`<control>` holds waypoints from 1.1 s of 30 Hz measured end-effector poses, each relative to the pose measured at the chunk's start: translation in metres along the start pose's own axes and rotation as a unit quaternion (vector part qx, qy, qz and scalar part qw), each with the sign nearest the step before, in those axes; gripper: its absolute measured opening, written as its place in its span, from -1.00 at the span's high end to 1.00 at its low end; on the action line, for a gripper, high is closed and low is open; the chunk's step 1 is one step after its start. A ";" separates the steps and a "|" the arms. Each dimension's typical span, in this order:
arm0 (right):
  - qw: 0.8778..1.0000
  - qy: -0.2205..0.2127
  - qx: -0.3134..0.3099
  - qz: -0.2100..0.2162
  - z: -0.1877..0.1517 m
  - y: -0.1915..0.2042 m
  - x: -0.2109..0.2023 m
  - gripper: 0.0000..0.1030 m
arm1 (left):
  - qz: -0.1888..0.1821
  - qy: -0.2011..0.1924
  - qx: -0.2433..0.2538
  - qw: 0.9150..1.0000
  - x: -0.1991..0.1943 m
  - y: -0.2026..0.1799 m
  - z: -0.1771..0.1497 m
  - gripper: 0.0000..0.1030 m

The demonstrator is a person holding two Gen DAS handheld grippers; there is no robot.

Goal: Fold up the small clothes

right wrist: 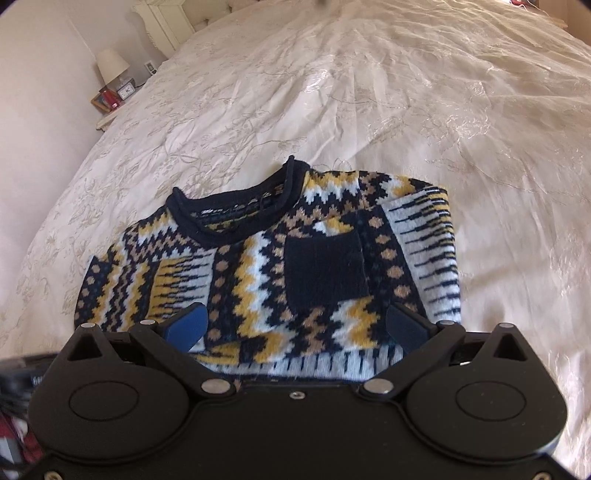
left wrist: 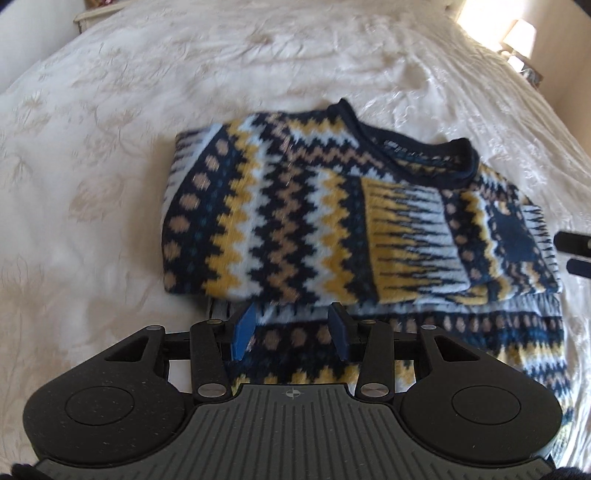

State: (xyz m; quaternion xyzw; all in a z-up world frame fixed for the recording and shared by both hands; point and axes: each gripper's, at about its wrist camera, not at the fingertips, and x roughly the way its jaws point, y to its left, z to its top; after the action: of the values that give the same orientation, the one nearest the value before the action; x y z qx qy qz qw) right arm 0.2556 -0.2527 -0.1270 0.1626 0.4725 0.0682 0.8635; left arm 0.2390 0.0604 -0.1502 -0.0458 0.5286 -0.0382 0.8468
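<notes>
A small knitted sweater [left wrist: 295, 214] in navy, yellow, tan and white zigzags lies on the bed, both sleeves folded in over the body. It also shows in the right wrist view [right wrist: 266, 266], with its navy collar [right wrist: 236, 206] far and a navy chest pocket [right wrist: 325, 269]. My left gripper [left wrist: 291, 328] is open and empty, its blue pads just above the sweater's near hem. My right gripper [right wrist: 295, 325] is wide open and empty over the lower edge of the sweater. Its fingertips [left wrist: 572, 240] show at the right edge of the left wrist view.
A cream embroidered bedspread [left wrist: 110, 147] covers the whole bed [right wrist: 443, 110]. A bedside table with a lamp [right wrist: 112, 66], a small clock and red items stands at the far left of the right wrist view. Another lamp [left wrist: 519, 33] stands at the far right.
</notes>
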 end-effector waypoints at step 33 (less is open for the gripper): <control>0.994 -0.041 0.018 0.104 0.056 -0.001 -0.036 0.74 | 0.007 0.029 -0.033 0.999 0.023 0.007 -0.007 0.09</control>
State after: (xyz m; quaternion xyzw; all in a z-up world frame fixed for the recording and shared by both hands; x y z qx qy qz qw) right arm 0.2833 -0.2755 -0.0709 0.2292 0.4184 0.1424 0.8673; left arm 0.2433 0.0640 -0.1747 -0.0687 0.5541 -0.0156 0.8295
